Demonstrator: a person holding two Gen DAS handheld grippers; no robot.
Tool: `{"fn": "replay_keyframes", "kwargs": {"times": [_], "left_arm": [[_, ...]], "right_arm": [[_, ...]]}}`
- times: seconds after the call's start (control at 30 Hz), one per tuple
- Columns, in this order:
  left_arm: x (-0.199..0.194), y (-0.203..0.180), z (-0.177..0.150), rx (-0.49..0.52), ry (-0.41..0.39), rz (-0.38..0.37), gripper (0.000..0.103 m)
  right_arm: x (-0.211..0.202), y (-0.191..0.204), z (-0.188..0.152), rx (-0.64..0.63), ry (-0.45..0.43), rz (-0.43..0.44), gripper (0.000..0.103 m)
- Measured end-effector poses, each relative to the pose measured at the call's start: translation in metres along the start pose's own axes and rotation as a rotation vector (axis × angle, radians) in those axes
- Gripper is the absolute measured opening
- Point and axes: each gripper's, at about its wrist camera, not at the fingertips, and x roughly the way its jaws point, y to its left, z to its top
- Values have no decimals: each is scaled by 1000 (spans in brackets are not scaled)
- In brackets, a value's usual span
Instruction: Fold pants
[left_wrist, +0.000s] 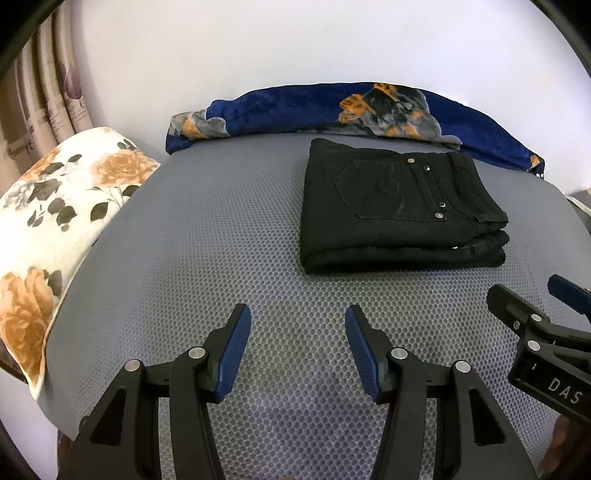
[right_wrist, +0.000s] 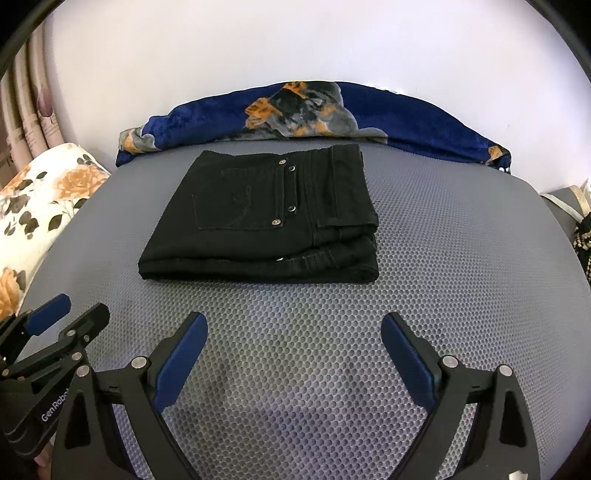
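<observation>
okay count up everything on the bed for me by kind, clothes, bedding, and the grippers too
Folded black pants: 1
Blue floral blanket: 1
White floral pillow: 1
Grey mesh mat: 1
Grippers: 2, the left gripper and the right gripper, both with jaws apart and holding nothing
Total: 6

- Home, I'd say a bedroom or living room.
- Floral cushion (left_wrist: 55, 221), orange roses on cream, at my left.
- Blue plush blanket (left_wrist: 295, 107) with orange-grey print bunched against the plain white wall (left_wrist: 258, 44).
- Patterned curtain (left_wrist: 48, 92) hanging at far left.
- Grey mesh-textured padded surface (left_wrist: 203, 240) in front of me; can't tell if bed or seat.
</observation>
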Motion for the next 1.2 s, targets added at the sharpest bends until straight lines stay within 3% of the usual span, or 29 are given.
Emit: {"fn": "replay_keyframes", "kwargs": {"times": [1.2], "left_arm": [[5,-3,7,22,7,-30,54]], "right_arm": [[0,0,1,-18,5,-3,94]]}}
